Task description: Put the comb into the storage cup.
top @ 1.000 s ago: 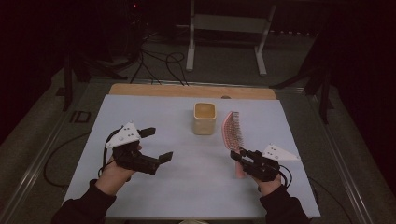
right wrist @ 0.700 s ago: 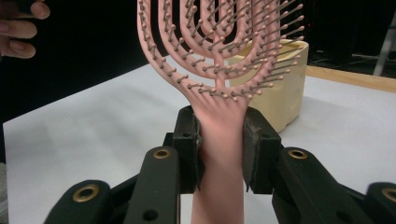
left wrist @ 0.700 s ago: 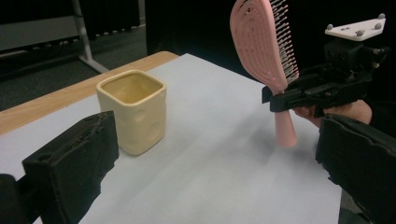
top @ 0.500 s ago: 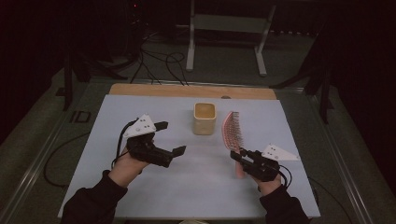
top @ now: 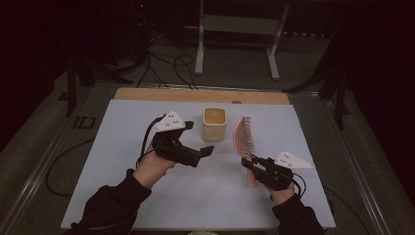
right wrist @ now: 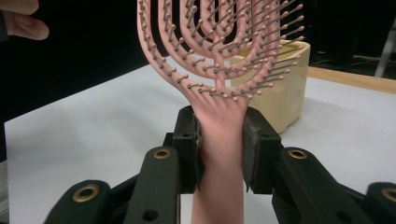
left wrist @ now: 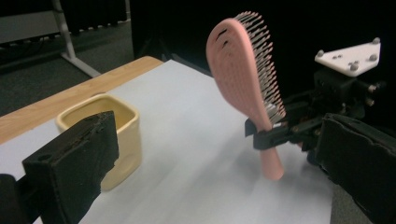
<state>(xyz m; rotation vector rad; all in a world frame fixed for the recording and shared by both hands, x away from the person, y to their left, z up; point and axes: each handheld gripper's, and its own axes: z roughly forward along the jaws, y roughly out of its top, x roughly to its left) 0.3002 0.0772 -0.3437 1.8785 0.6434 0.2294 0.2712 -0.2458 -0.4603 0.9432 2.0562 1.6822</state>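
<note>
Hairbrush (right wrist: 219,56): pink, vented paddle head, ball-tipped bristles, upright.

You're in a dark lab: loose cables (top: 166,61) on the floor, a metal stand (top: 237,29) behind your tabletop (top: 122,147).

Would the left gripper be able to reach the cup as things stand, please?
Probably yes: the left gripper hangs with open, empty jaws beside the cup, with bare table between them; the brush stands on the cup's far side.

High view overhead – gripper views close (sharing brush (left wrist: 245,70)).
</note>
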